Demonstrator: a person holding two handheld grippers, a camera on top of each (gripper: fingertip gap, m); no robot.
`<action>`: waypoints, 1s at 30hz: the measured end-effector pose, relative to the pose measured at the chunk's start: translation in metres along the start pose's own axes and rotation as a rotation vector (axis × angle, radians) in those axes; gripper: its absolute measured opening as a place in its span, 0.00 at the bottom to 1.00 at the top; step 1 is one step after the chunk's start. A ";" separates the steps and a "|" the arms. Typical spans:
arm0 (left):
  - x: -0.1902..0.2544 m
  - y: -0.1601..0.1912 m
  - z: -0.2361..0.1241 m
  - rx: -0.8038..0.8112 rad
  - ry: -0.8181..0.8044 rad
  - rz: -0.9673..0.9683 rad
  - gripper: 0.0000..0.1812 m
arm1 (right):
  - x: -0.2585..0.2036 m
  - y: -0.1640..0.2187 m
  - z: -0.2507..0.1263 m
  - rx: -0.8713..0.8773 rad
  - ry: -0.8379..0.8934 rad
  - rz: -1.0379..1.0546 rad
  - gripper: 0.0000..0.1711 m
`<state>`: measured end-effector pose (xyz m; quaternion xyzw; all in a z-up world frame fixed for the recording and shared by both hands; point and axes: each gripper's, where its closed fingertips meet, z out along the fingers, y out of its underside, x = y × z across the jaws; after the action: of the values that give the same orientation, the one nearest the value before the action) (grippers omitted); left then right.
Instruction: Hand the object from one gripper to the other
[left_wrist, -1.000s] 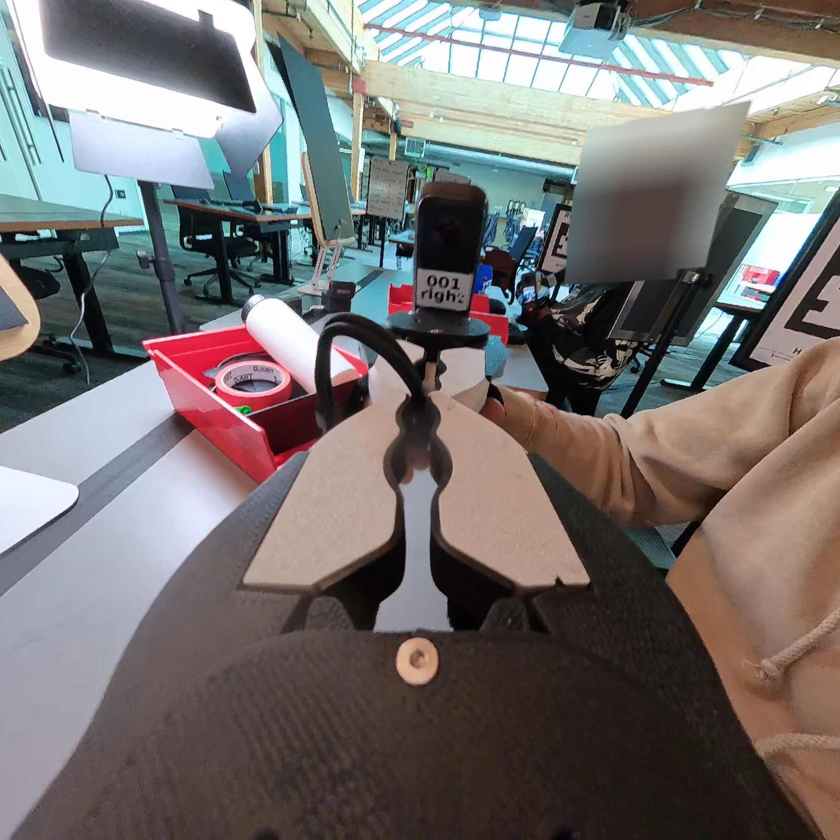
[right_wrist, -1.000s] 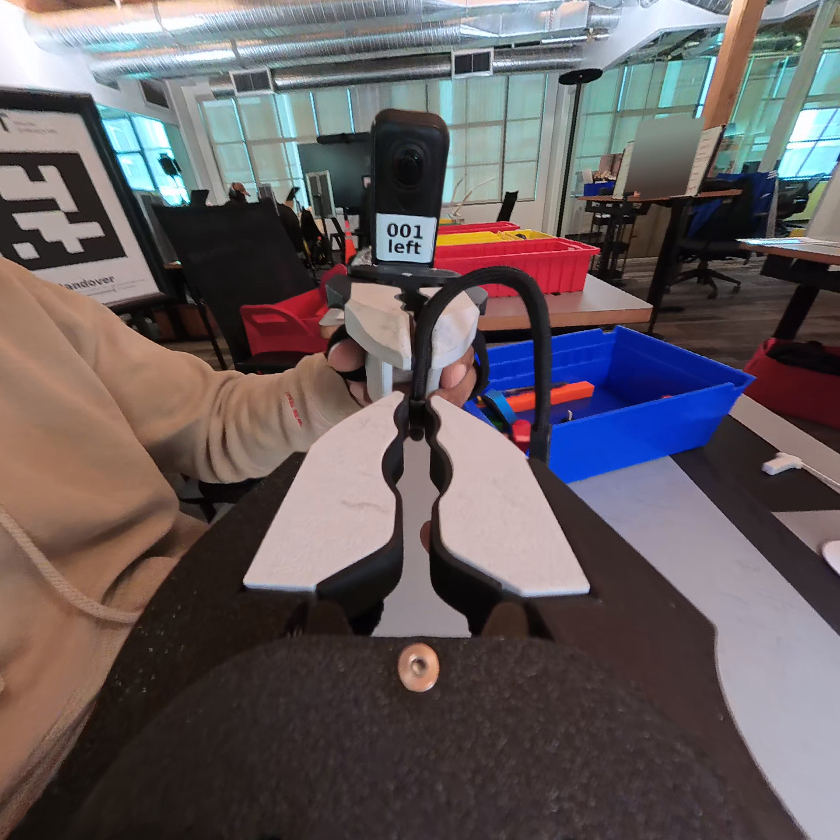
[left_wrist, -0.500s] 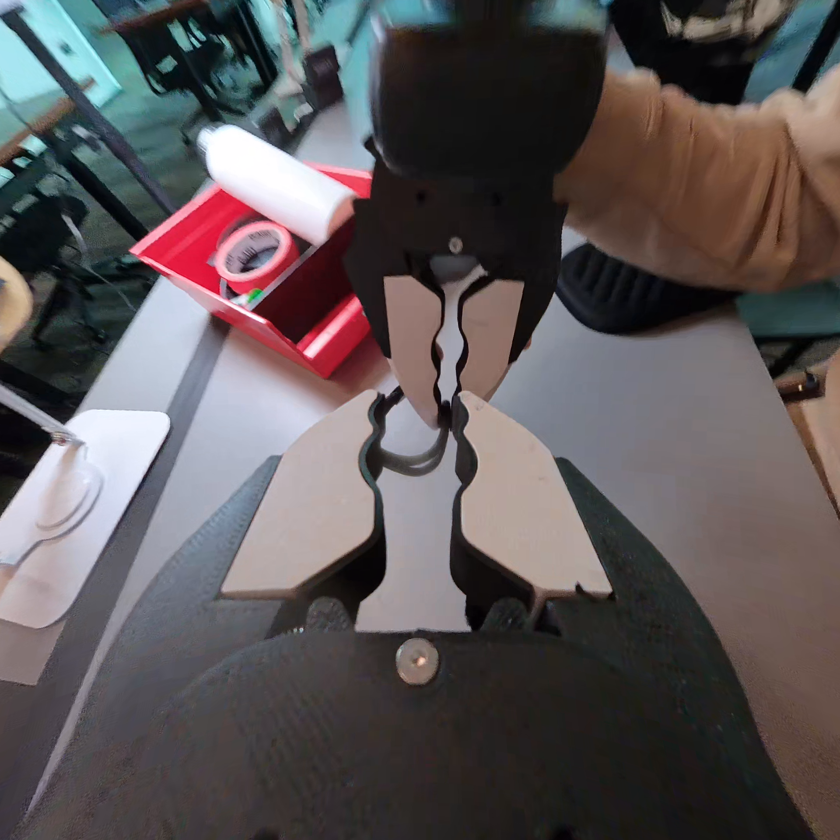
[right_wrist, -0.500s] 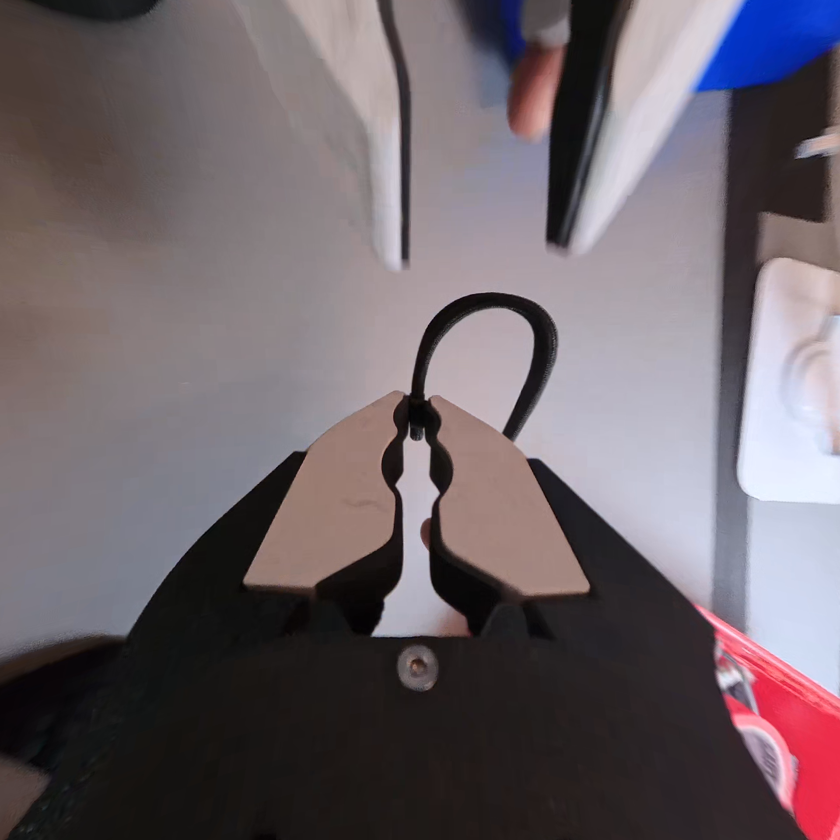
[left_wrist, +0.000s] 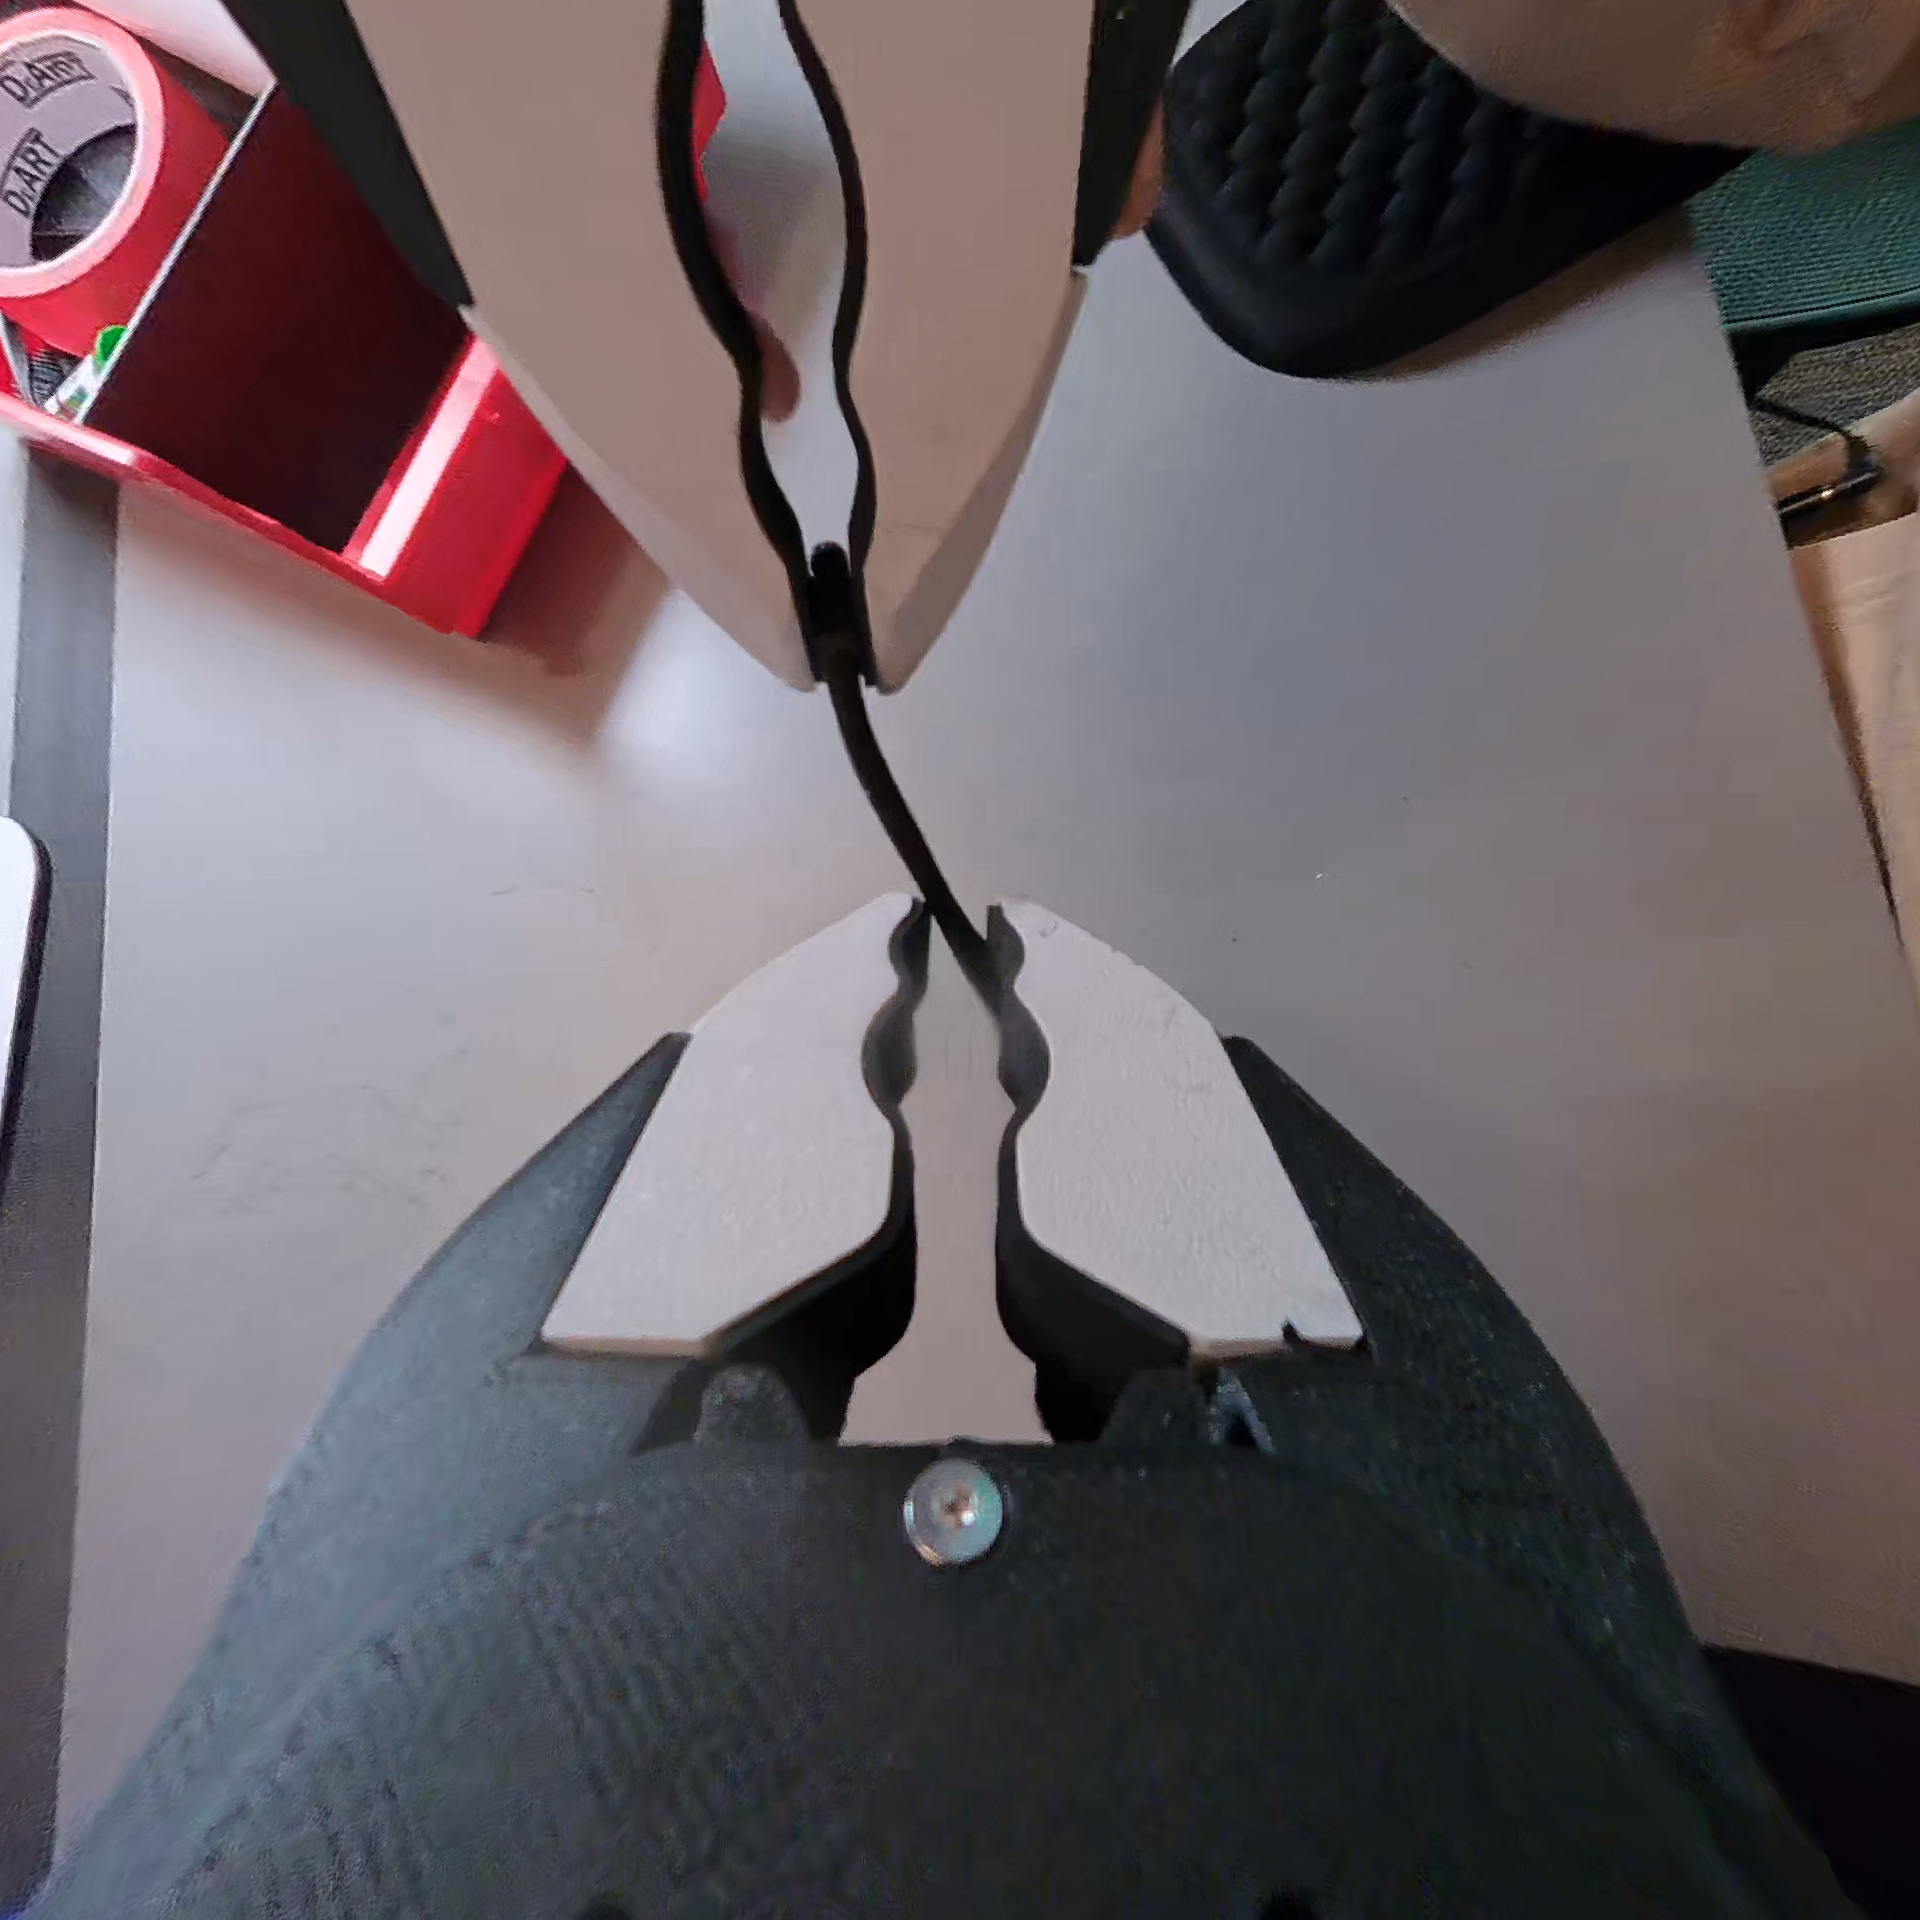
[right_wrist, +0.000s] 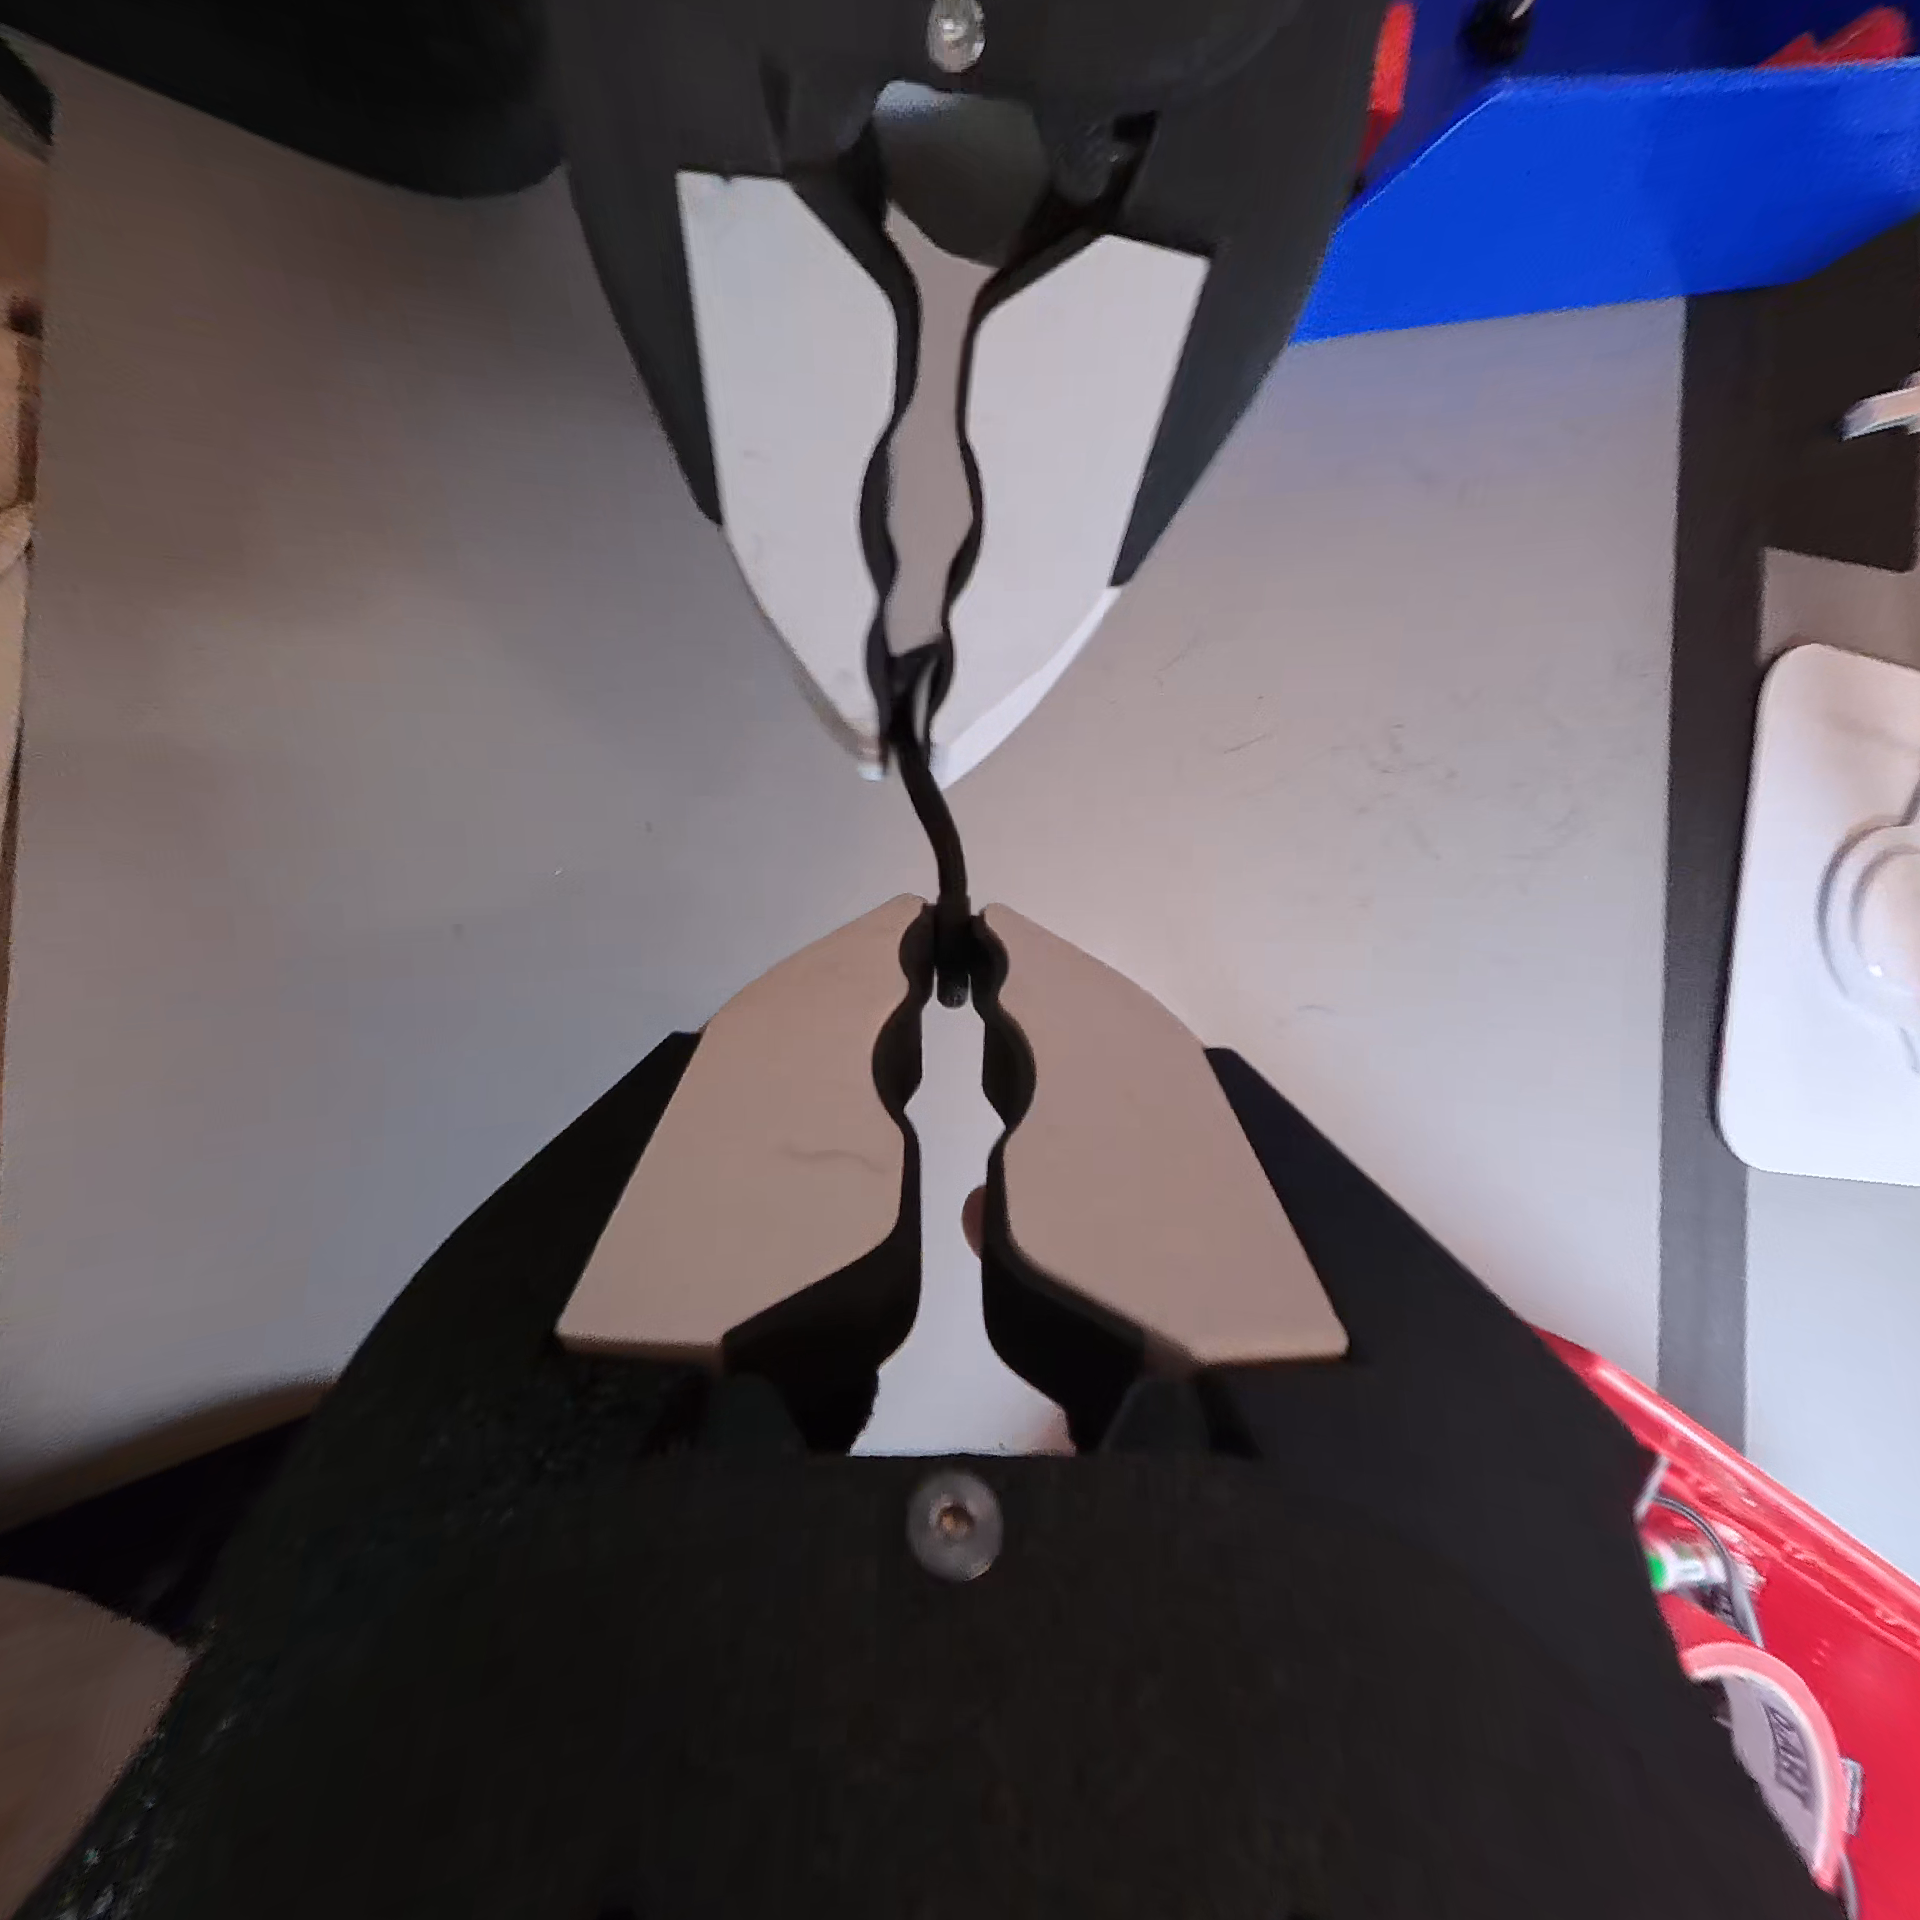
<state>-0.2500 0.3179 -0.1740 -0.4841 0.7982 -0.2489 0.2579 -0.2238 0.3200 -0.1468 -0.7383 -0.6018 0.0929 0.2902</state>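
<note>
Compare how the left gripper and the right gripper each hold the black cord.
The right gripper pinches the black cord at its very end; at the left gripper no end shows. The right's jaws are shut on it; the left's show a gap beside it, so its clamp is unsure. Both face tip to tip above the grey table.

Thin black cord (left_wrist: 883, 790) runs between the left gripper (left_wrist: 954, 906) and right gripper (right_wrist: 954, 906), tips facing, above the grey table (left_wrist: 1351, 727).

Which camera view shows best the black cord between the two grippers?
The left wrist view: the black cord runs sharp from the right gripper to the left gripper. The right wrist view shows it shorter and blurrier.
</note>
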 end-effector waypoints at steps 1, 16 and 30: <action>0.000 -0.001 -0.003 0.008 0.000 -0.003 0.08 | 0.002 -0.001 -0.002 0.008 0.009 0.007 0.03; -0.022 -0.051 -0.042 0.403 -0.043 -0.112 0.02 | 0.014 -0.049 -0.031 0.322 0.107 -0.030 0.14; -0.016 -0.071 -0.066 0.562 0.011 -0.130 0.02 | 0.015 -0.079 -0.070 0.659 0.070 -0.011 0.03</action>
<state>-0.2414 0.3127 -0.0758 -0.4423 0.6667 -0.4790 0.3612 -0.2515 0.3201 -0.0441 -0.6041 -0.5332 0.2556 0.5342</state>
